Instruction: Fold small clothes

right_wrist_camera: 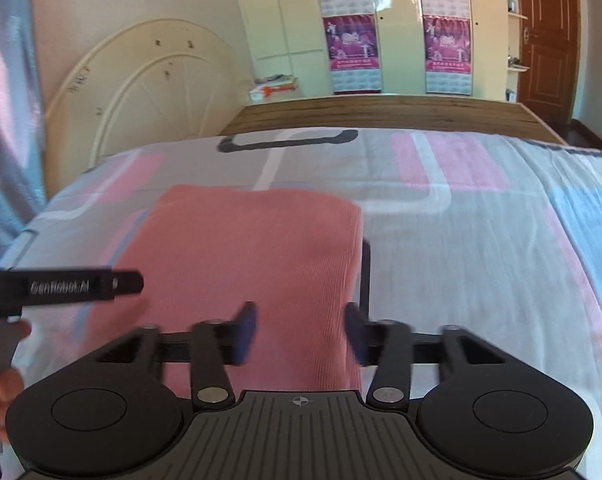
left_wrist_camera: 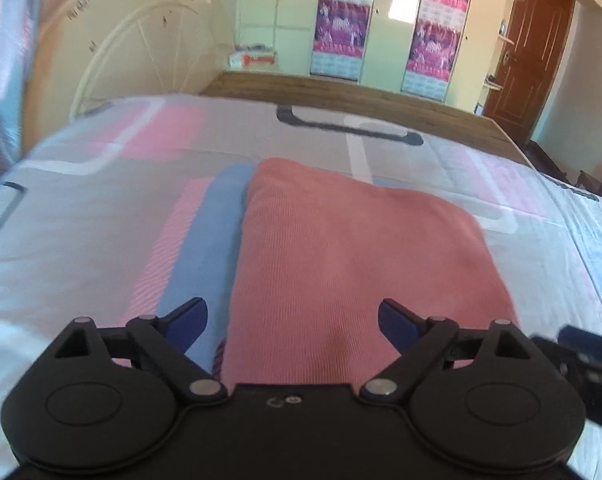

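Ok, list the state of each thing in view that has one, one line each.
left hand-held gripper: open, holding nothing, above the near edge of the cloth.
right hand-held gripper: open, holding nothing, over the cloth's near right part.
pink garment: folded into a rectangle, lying flat on the bedsheet.
wardrobe doors: shut.
brown door: shut.
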`<move>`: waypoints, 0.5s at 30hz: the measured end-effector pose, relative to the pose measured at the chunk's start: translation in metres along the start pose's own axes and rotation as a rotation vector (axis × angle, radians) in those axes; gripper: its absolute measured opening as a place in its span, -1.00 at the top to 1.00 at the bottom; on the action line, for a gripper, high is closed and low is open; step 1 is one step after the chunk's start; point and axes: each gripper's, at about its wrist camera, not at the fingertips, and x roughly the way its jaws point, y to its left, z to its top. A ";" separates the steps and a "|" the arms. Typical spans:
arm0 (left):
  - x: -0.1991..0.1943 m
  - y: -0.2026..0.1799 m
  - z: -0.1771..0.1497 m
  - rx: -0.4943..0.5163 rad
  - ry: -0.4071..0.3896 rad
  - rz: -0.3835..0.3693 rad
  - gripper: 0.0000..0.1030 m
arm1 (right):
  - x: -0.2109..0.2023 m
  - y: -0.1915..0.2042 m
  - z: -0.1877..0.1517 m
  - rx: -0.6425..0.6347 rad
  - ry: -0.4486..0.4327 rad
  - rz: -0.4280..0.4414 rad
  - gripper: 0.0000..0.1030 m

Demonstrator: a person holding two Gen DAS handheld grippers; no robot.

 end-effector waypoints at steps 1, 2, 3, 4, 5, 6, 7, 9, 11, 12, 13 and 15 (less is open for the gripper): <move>-0.016 -0.002 -0.006 0.009 -0.021 0.017 -0.81 | -0.011 0.002 -0.005 0.001 -0.003 0.015 -0.07; -0.032 -0.005 -0.013 0.019 -0.040 0.035 -0.88 | -0.024 0.002 -0.012 -0.003 -0.003 0.030 -0.08; -0.046 -0.007 -0.019 0.022 -0.065 0.051 -0.92 | -0.037 0.003 -0.019 -0.002 -0.008 0.037 -0.08; -0.064 -0.010 -0.028 0.027 -0.102 0.071 -0.99 | -0.052 0.005 -0.028 -0.004 -0.016 0.047 -0.09; -0.082 -0.013 -0.039 0.037 -0.139 0.086 -0.99 | -0.066 0.006 -0.035 -0.013 -0.023 0.057 -0.09; -0.098 -0.015 -0.047 0.044 -0.154 0.090 -0.99 | -0.079 0.007 -0.042 -0.022 -0.034 0.060 -0.10; -0.111 -0.018 -0.054 0.047 -0.159 0.087 -0.99 | -0.092 0.008 -0.049 -0.033 -0.046 0.062 -0.12; -0.138 -0.021 -0.069 0.041 -0.143 0.082 -0.99 | -0.118 0.009 -0.063 -0.058 -0.063 0.071 -0.16; -0.164 -0.026 -0.085 0.036 -0.142 0.086 -0.99 | -0.144 0.009 -0.078 -0.071 -0.076 0.078 -0.26; -0.173 -0.028 -0.090 0.037 -0.135 0.085 -0.99 | -0.157 0.009 -0.085 -0.074 -0.081 0.083 -0.28; -0.186 -0.031 -0.098 0.035 -0.120 0.075 -0.99 | -0.170 0.009 -0.092 -0.080 -0.086 0.088 -0.31; -0.205 -0.034 -0.112 0.021 -0.108 0.054 -0.99 | -0.196 0.010 -0.104 -0.095 -0.098 0.101 -0.35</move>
